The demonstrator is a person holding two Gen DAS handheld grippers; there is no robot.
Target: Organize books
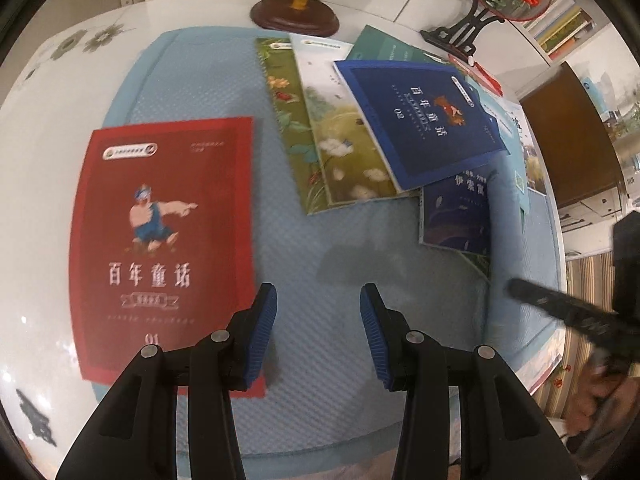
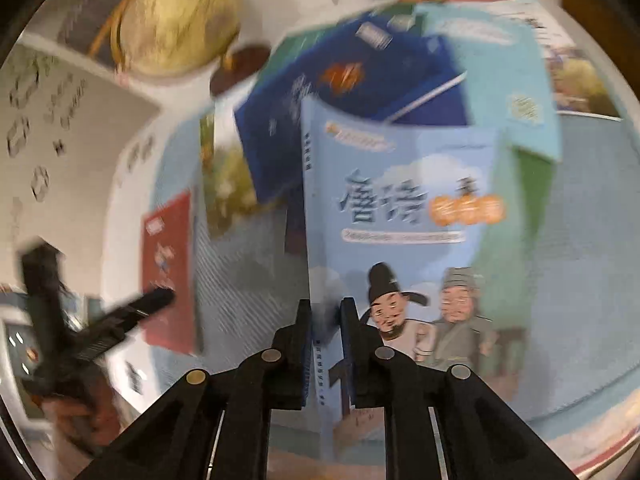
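Nearest in the right wrist view, the right gripper (image 2: 325, 340) has its jaws almost together on the lower edge of a pale blue paperback with two cartoon scholars on its cover (image 2: 400, 216). The frame is blurred, but the narrow gap and the edge running between the pads suggest a thin pinch, probably to carry the book off the heap. The left gripper (image 1: 318, 332) hangs over bare blue textured mat (image 1: 224, 92) with its jaws apart and nothing between them. Just to its left lies a red book with a pointing cartoon figure (image 1: 164, 240), flat and square to the mat, apparently already set apart as the start of a tidy pile. Farther off, a dark blue book (image 1: 420, 124) tops a fanned heap of floral-covered books (image 1: 320, 128), still unsorted. Beyond them on the white table (image 1: 48, 128) stands a yellow globe on a brown base (image 1: 296, 8).
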